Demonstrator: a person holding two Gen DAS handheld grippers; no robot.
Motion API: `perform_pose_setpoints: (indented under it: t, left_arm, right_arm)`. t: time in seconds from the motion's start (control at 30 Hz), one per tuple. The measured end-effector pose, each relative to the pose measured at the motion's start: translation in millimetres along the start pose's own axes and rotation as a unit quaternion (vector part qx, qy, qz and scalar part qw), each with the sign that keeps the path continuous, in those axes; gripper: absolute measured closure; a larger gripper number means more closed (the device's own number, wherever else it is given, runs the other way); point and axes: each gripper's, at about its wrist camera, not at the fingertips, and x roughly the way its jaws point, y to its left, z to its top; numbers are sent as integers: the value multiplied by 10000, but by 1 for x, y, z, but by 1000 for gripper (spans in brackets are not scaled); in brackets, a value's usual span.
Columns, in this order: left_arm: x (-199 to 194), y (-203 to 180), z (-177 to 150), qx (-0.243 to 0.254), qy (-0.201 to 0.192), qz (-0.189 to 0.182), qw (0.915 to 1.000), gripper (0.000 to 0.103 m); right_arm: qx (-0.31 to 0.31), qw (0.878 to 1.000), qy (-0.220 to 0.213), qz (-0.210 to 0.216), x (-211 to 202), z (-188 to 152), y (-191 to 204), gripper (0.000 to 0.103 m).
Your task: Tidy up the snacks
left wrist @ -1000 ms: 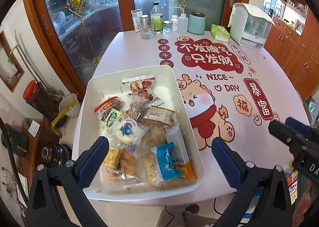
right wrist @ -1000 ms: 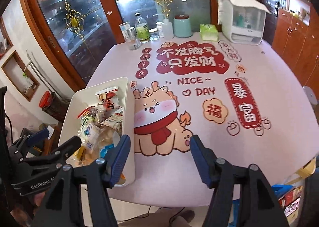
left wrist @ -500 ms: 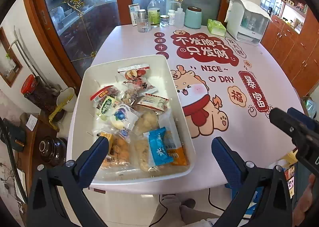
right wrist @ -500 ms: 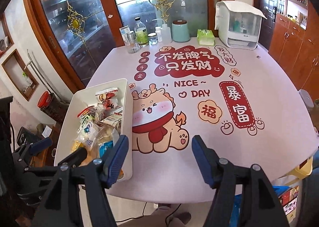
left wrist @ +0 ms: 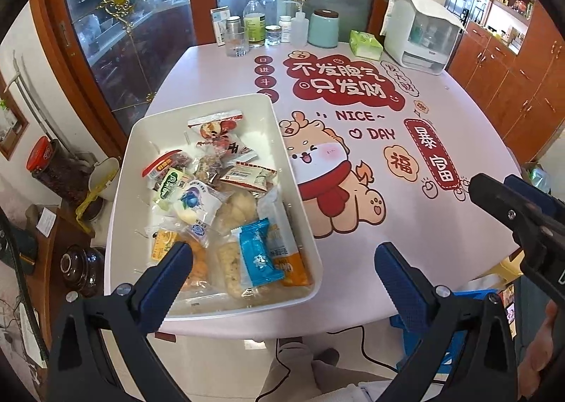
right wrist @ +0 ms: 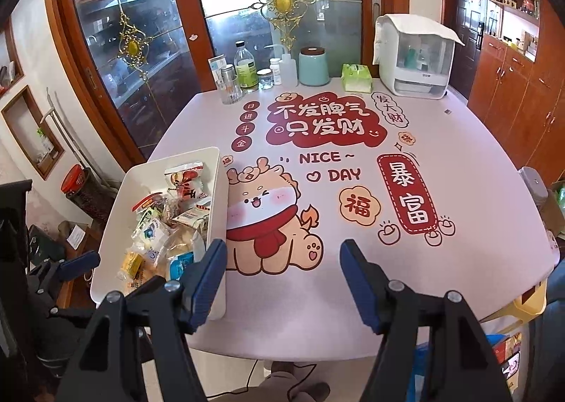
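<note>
Two grippers held above the near edge of a table covered with a pale cloth printed with a cartoon dragon and red Chinese lettering. Left gripper with blue-padded jaws spread wide, nothing between them, hanging over the near end of a white tray; left finger overlapping the tray's near left corner in view, whether touching or above could not be told. Right gripper likewise with jaws apart and empty, over the bare cloth just right of the tray, left pad lined up with the tray's right wall. Tray set at the table's left near corner, long side running away from the viewer. Inside it, a loose heap of wrapped snacks: a blue packet near the front, an orange-edged bag just beside it, a white pack with a blue picture in the middle, a red-and-white bag at the far end. Along the table's far edge, well apart from the tray, a cluster of bottles and jars, a teal canister, a green tissue pack and a white covered box. Wooden-framed glass doors behind, wooden cabinets at the right.
</note>
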Motion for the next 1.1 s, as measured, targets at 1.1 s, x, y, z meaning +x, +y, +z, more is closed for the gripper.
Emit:
perform_pose_setpoints:
  t: [1.1]
  left_arm:
    - [-2, 1, -4, -111, -3, 93, 9999, 1]
  right_arm:
    - [-47, 9998, 155, 71, 5, -4, 4, 36]
